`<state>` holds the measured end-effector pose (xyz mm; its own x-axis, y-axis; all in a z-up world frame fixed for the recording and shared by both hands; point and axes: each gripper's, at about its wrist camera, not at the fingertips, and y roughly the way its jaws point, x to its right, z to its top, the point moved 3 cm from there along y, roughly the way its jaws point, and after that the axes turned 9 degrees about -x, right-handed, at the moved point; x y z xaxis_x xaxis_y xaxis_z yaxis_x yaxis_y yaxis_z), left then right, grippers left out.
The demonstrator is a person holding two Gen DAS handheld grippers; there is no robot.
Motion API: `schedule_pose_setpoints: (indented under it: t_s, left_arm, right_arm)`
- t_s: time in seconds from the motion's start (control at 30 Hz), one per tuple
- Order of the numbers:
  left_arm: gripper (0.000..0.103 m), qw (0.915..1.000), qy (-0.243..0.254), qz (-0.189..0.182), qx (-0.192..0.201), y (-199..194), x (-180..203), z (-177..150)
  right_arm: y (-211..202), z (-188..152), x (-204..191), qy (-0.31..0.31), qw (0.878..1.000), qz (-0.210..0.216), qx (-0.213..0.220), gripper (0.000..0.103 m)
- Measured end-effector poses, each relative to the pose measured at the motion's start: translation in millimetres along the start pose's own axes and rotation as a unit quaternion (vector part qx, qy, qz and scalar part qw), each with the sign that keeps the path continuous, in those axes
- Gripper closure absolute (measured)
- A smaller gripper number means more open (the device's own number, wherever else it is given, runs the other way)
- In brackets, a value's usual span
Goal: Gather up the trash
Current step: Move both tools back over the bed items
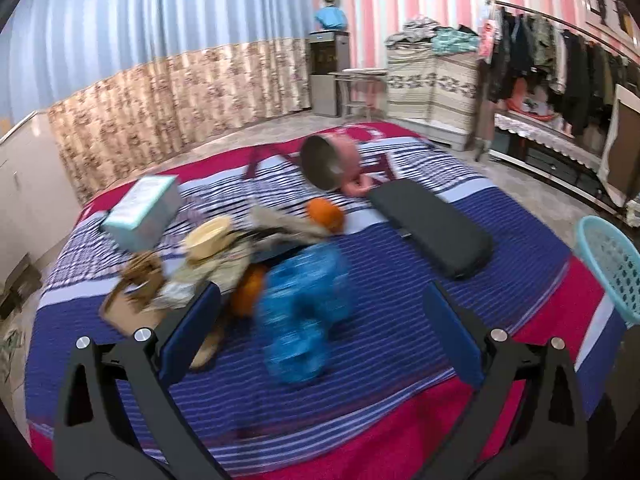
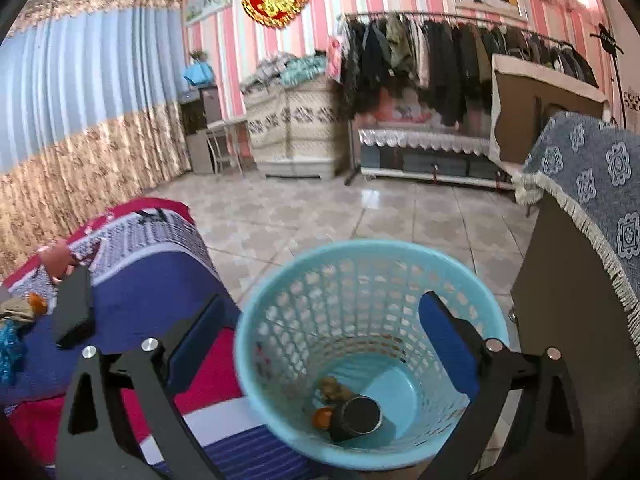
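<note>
On the striped bed cover (image 1: 400,320) lies a heap of litter: a blurred blue crumpled wrapper (image 1: 304,312), orange peels (image 1: 326,214), a cream paper cup (image 1: 210,236) and brown paper scraps (image 1: 136,280). My left gripper (image 1: 322,292) is open just before the blue wrapper, and its pads do not touch it. My right gripper (image 2: 324,302) is open and empty over the turquoise mesh basket (image 2: 360,264). At the bottom of that basket lie a dark can (image 2: 360,416) and bits of orange peel (image 2: 322,416). The basket's rim (image 1: 612,272) also shows at the bed's right side.
A tissue box (image 1: 144,212), a pink pot (image 1: 328,162) on its side and a black case (image 1: 432,226) also lie on the bed. A cabinet under a blue patterned cloth (image 2: 592,184) stands right of the basket. Tiled floor (image 2: 340,208) stretches to a clothes rail (image 2: 460,60).
</note>
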<state>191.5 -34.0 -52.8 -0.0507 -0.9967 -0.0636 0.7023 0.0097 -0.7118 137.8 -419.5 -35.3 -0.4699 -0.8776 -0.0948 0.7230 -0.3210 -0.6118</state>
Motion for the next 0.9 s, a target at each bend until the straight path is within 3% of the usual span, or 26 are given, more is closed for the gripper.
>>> schedule_pose_setpoints:
  t_s: [0.17, 0.37, 0.7, 0.9]
  left_arm:
    - [0.006, 0.9991, -0.023, 0.035, -0.009, 3, -54, -12]
    - [0.006, 0.9959, -0.059, 0.058, -0.035, 14, -112, -27]
    - [0.006, 0.9918, -0.091, 0.078, -0.043, 18, -154, -49]
    - [0.006, 0.9887, -0.110, 0.093, -0.043, 20, -177, -53]
  right_arm:
    - [-12, -7, -35, -0.026, 0.999, 0.031, 0.006, 0.007]
    - [-12, -27, -90, -0.076, 0.994, 0.074, -0.018, 0.007]
    - [-14, -57, -168, -0.149, 0.981, 0.119, -0.046, 0.007]
    - [-25, -80, -232, -0.205, 0.964, 0.160, -0.062, 0.007]
